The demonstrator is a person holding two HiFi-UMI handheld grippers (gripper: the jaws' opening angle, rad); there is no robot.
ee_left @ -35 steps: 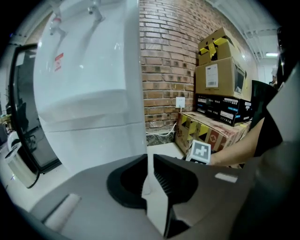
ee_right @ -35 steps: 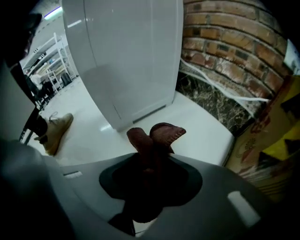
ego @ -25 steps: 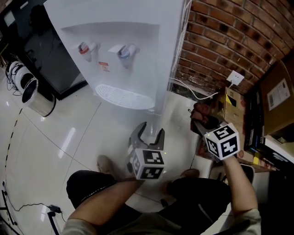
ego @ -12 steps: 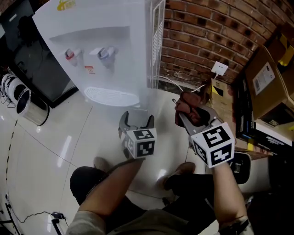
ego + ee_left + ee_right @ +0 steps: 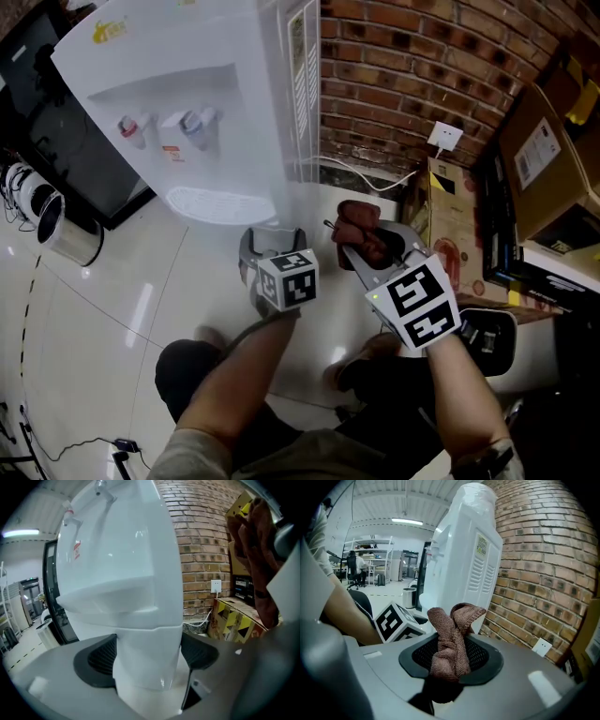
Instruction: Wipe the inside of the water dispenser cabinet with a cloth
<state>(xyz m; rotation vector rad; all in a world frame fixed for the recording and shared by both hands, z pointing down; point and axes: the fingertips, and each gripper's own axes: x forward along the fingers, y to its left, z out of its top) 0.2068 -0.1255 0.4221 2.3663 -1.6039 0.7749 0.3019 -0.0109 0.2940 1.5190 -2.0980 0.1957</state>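
Note:
The white water dispenser [image 5: 187, 103] stands against the brick wall, its taps and drip tray facing me. My left gripper [image 5: 272, 234] hovers low at its base, just under the drip tray. Its jaws have just been opening and stand wide, gripping nothing. In the left gripper view the dispenser's lower body [image 5: 140, 658] shows beyond the gap of the left gripper [image 5: 147, 656]. My right gripper [image 5: 370, 242] is shut on a bunched brown cloth [image 5: 358, 225], held to the right of the dispenser's side. The right gripper view shows the cloth [image 5: 452, 639] sticking up from between the pads of the right gripper [image 5: 451, 656].
A brick wall [image 5: 422, 66] with a white socket [image 5: 446, 137] and cable runs behind. Cardboard boxes [image 5: 455, 220] crowd the right side. A metal bin [image 5: 66, 234] and a dark cabinet [image 5: 56, 122] stand at the left on the glossy tiled floor [image 5: 122, 309].
Both grippers have come closer to the dispenser's base. The left gripper's jaws have spread wider. The right gripper has lifted the cloth up beside the dispenser.

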